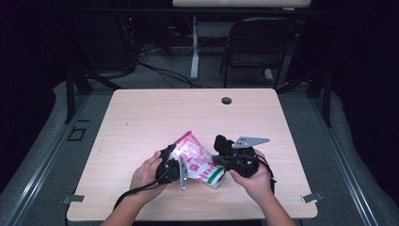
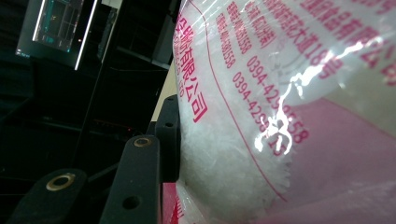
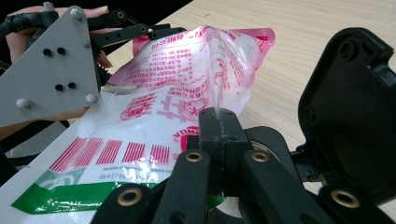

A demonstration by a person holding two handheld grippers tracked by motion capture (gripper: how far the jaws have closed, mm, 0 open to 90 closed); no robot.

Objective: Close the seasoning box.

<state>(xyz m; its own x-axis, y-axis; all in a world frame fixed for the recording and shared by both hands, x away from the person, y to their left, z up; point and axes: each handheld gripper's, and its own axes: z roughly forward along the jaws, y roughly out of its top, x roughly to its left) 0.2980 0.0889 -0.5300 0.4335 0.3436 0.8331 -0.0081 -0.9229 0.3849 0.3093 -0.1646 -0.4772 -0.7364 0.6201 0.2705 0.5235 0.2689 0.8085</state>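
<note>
I see the bag (image 1: 196, 160) at the near middle of the counter (image 1: 141, 122), a clear plastic pouch printed in pink, with a green band and a barcode at its near end; it is lifted between my two grippers, its far pink corner pointing away from me; in the left gripper view the bag (image 2: 280, 116) shows white flaky stuff inside, behind pink print and numbers.

My right gripper (image 3: 218, 122) has its jaws closed together on a fold of the bag's film, the thin plastic (image 3: 196, 70) rising out of the seam between them; in the high view this gripper (image 1: 221, 160) sits at the bag's right side, my right hand (image 1: 254, 181) wrapped round its body, its grey plate (image 1: 249, 141) on top.

My left gripper (image 1: 176, 162) is pressed to the bag's left side, my left hand (image 1: 146, 174) behind it; in its own view one black jaw (image 2: 169, 140) lies flat against the bag, the other hidden behind the bulging plastic, so I cannot tell how far the jaws stand apart or whether they pinch anything; from the right gripper view its plate (image 3: 49, 70) and linkage lie just beside the bag's upper left edge.

Further out, the counter has a round hole (image 1: 226, 100) near its far edge; beyond it stands a dark folding chair (image 1: 259, 44) on the floor; cables (image 1: 160, 70) trail there.
</note>
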